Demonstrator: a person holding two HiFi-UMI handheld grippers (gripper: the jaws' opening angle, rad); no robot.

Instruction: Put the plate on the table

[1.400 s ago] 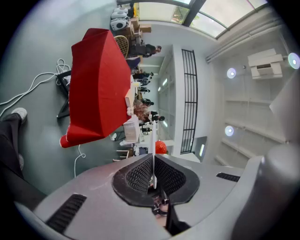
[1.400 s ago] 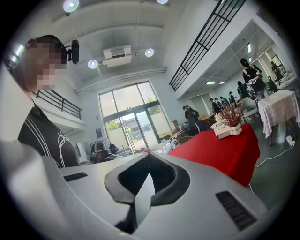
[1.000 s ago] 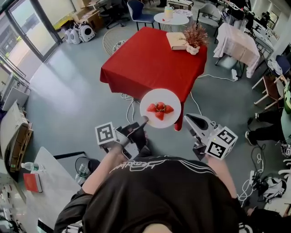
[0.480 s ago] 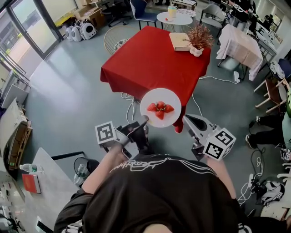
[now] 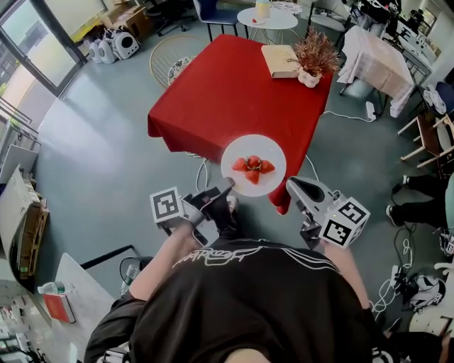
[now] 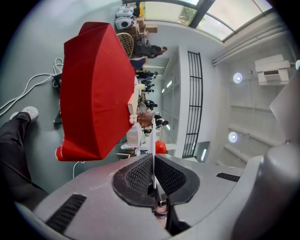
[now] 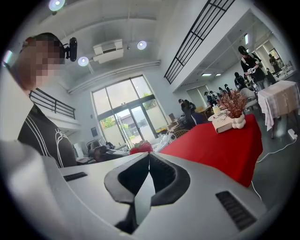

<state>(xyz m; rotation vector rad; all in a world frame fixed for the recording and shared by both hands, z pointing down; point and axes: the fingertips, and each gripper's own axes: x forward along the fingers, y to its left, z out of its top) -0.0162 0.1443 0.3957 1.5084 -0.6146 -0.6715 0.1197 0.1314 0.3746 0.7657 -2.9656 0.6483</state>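
Observation:
A white plate [image 5: 253, 165] with a few strawberries [image 5: 252, 166] hangs level in the air over the near edge of the red-clothed table [image 5: 227, 92]. My left gripper [image 5: 228, 185] is shut on the plate's near left rim. In the left gripper view the plate [image 6: 153, 140] is a thin white edge clamped between the ribbed pads [image 6: 140, 176], with the red table [image 6: 93, 89] beyond. My right gripper [image 5: 290, 183] is shut and holds nothing, just right of the plate and apart from it. In the right gripper view its jaw tips [image 7: 149, 154] meet, with the strawberries [image 7: 140, 149] just past them.
A book [image 5: 279, 60] and a dried plant in a white vase [image 5: 314, 55] sit at the red table's far right corner. Cables [image 5: 202, 169] lie on the floor under its near edge. A round white table [image 5: 266, 18], chairs and a white-clothed table [image 5: 376, 53] stand behind.
The red table has come closer in the head view, and the plate now overlaps its near edge. Both grippers keep the same pose and grip.

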